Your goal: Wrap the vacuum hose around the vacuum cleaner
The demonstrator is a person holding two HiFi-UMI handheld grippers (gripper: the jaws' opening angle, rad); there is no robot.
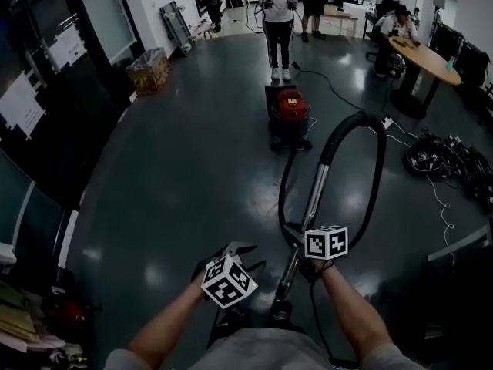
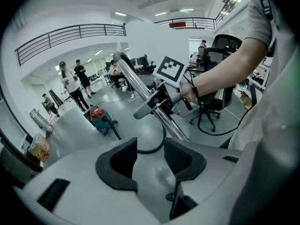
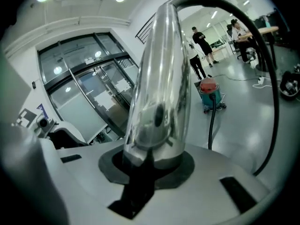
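Left gripper (image 1: 231,254): nearest to the person and low in the head view, with its marker cube (image 1: 228,281) facing up. In its own view the jaws (image 2: 150,145) stand apart with nothing between them; only floor and a curve of black hose show through the gap.

Right gripper (image 1: 299,241): just to the right of the left one and slightly ahead. Its jaws are clamped on the lower part of the chrome wand (image 1: 316,195). In its own view (image 3: 152,161) the pads press on both sides of the shiny tube (image 3: 159,88). The left gripper view shows the same grip from the side (image 2: 164,100).

Chrome wand: tilted up and away from the person. Its top end joins the hose.

Vacuum hose (image 1: 377,176): black. It arches off the wand top, drops down the right side, passes near the grippers and runs up the left side to the machine. It forms one wide loop clear of the body and is not wound around it (image 3: 269,78).

Vacuum cleaner (image 1: 290,108): red top on a dark body. It stands upright on the glossy grey floor (image 1: 192,168), well ahead of both grippers (image 2: 99,116) (image 3: 209,89).

Standing person (image 1: 277,21): just behind the vacuum cleaner.

Round table (image 1: 424,58): far right, with seated people beside it.

Cable tangle (image 1: 431,156): on the floor at right.
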